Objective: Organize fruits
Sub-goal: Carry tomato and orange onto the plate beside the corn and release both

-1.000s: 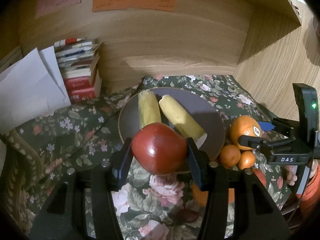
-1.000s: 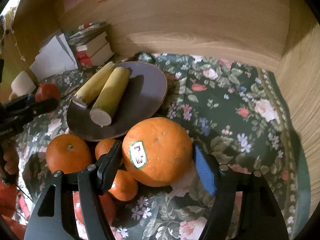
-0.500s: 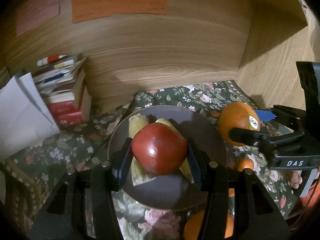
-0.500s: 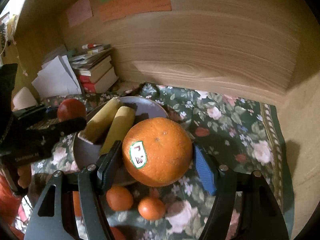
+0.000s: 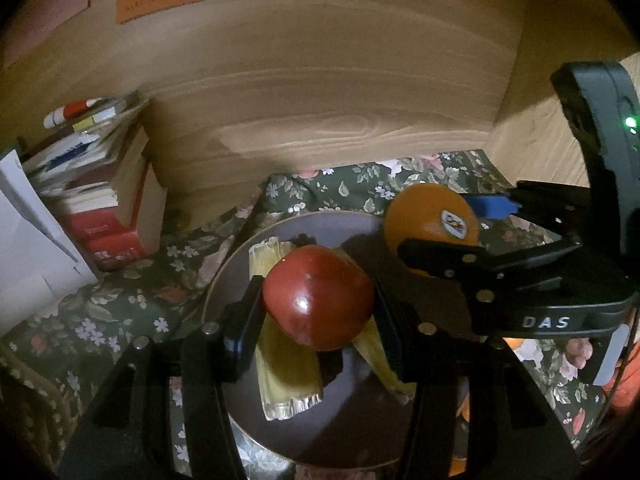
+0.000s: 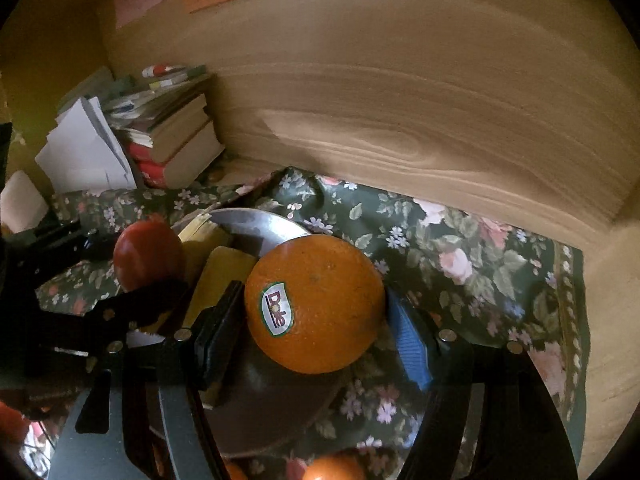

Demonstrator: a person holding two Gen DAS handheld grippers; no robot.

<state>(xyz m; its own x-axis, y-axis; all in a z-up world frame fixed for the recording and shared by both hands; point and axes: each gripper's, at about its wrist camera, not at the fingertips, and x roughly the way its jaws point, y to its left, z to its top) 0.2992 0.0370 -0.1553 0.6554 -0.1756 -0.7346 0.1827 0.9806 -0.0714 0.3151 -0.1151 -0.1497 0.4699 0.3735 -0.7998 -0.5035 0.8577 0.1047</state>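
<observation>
A dark floral cloth [image 6: 460, 248] covers the wooden desk surface ahead of both sets of jaws, running back to the wood-grain panel [image 5: 320, 120]. A round grey plate [image 5: 320, 228] sits on the cloth directly below the jaws. A stack of books [image 5: 108, 208] and white papers [image 5: 28, 248] rest far to their left.

Dim, warm yellowish light all round. A small glare spot sits on the red fruit [image 5: 318, 298]; the plate [image 6: 256, 222] gleams at its rim. Edges bend and darken into black corners, slightly soft.
</observation>
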